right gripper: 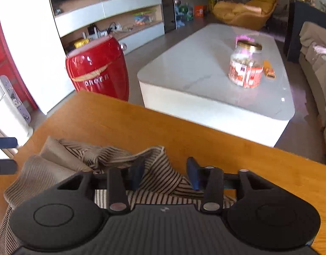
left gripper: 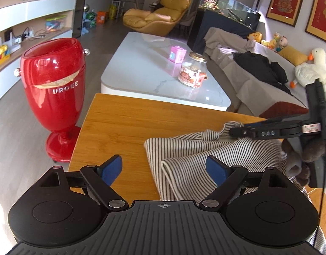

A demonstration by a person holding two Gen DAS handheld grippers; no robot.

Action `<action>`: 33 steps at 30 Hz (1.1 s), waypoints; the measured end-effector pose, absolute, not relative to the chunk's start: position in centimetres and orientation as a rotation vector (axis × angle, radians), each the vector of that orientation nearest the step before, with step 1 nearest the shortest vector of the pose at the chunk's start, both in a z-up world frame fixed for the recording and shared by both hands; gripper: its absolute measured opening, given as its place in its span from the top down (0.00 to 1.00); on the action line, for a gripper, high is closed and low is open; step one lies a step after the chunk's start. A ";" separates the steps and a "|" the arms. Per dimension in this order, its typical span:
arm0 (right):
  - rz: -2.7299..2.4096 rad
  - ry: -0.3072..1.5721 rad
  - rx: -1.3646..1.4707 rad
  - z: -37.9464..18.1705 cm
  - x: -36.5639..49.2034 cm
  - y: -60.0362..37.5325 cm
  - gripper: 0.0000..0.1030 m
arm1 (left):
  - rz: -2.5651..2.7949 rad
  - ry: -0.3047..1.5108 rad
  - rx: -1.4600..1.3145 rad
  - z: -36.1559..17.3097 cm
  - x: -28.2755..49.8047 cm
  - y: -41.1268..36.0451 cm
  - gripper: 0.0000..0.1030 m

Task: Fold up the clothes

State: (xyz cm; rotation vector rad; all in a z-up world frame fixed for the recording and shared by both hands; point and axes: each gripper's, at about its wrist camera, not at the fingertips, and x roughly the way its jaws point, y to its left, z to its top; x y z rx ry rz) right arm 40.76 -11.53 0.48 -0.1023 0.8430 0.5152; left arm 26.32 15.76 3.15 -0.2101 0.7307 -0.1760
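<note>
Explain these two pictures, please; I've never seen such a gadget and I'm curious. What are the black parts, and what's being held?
A person folds clothes with a hand-held gripper in each hand. Each one carries a wide-angle camera looking along its jaws. One picture is taken from the left gripper, the other from the right gripper. The black parts at the bottom are the grippers themselves. On the wooden table lies a rumpled striped garment. The left jaws stand wide open and hold nothing. The right jaws straddle a raised fold of the garment; whether they pinch it yet isn't clear.
</note>
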 end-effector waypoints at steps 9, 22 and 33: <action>0.606 0.702 -0.042 7.7 33.7 -13.7 0.95 | -0.188 0.688 -0.300 5.4 24.0 17.4 0.09; 0.682 0.733 -0.150 5.7 13.4 -17.2 0.94 | -0.324 0.609 -0.196 9.5 16.3 10.6 0.08; 0.501 0.663 -0.021 7.9 11.4 -23.9 0.42 | -0.313 0.873 -0.063 3.1 13.6 9.5 0.10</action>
